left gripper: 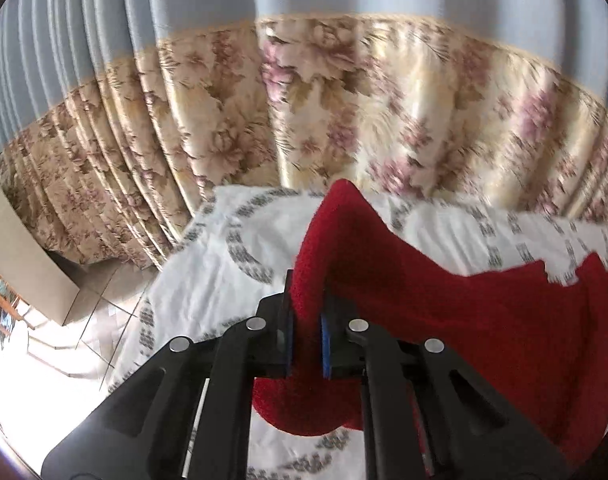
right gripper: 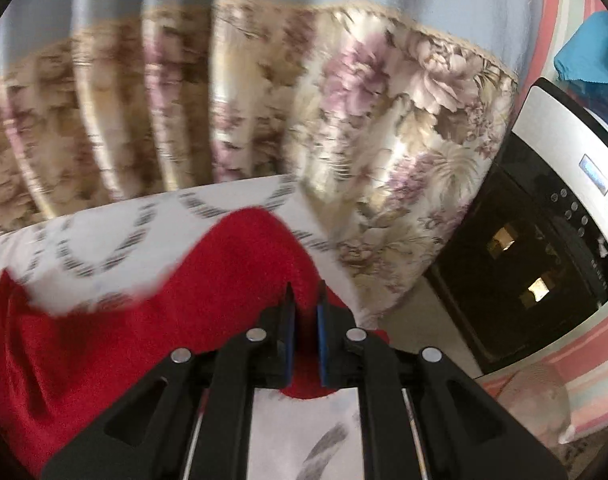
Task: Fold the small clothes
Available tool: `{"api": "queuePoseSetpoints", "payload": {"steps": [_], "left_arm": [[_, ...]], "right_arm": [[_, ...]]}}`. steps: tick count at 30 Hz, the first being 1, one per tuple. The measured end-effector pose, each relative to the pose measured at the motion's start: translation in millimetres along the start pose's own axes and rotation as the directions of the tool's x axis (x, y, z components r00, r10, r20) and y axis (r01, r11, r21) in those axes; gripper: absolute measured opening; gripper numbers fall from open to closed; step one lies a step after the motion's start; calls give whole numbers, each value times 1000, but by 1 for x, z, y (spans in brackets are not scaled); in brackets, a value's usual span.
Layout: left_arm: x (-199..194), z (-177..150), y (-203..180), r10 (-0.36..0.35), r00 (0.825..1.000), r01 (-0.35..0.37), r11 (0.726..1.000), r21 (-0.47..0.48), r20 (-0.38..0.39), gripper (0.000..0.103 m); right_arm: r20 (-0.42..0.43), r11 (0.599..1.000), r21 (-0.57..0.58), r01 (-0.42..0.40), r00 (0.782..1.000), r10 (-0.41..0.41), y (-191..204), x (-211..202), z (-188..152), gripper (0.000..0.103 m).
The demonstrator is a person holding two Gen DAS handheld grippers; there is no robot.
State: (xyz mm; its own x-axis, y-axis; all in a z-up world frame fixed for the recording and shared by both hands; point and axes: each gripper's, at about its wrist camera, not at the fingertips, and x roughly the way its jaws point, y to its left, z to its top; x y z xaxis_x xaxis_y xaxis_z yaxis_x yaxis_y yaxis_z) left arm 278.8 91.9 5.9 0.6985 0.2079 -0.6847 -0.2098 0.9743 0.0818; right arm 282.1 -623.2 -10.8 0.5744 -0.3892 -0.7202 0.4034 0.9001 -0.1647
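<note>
A red fleecy garment (left gripper: 483, 320) hangs lifted over a white sheet with grey ring patterns (left gripper: 220, 264). My left gripper (left gripper: 307, 312) is shut on one corner of it, which sticks up past the fingertips. The cloth stretches away to the right from there. In the right wrist view the same red garment (right gripper: 208, 280) spreads to the left, and my right gripper (right gripper: 305, 304) is shut on its other corner. The cloth sags between the two grips above the sheet (right gripper: 116, 232).
A floral curtain (left gripper: 343, 112) with a pale blue upper part hangs right behind the sheeted surface. Tiled floor and a cardboard box (left gripper: 28, 260) lie at the left. A black and white appliance (right gripper: 543, 232) stands at the right, with a blue cloth (right gripper: 587, 52) above it.
</note>
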Motion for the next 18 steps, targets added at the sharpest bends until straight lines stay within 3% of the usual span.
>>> {"api": "queuePoseSetpoints", "payload": {"steps": [4,10,15,18], "left_arm": [[6,9,26,62,998,-62,997,-56,12,9],[19,-2,59,96,995,-95,983,-155,3,9],[23,5,62,55,998,-52,979,-195,12,9],[29,9,56,87,996,-90,981,-174,-26,13]], "right_arm": [[-51,997,63,35,998,-32,-14,29,23,8],[-67,993,111,44,997,-37,-17,54,48,8],[-37,991,122,47,998,-42,-9,53,71,8],[-32,992,115,45,999,-42,-5,49,84,8]]}}
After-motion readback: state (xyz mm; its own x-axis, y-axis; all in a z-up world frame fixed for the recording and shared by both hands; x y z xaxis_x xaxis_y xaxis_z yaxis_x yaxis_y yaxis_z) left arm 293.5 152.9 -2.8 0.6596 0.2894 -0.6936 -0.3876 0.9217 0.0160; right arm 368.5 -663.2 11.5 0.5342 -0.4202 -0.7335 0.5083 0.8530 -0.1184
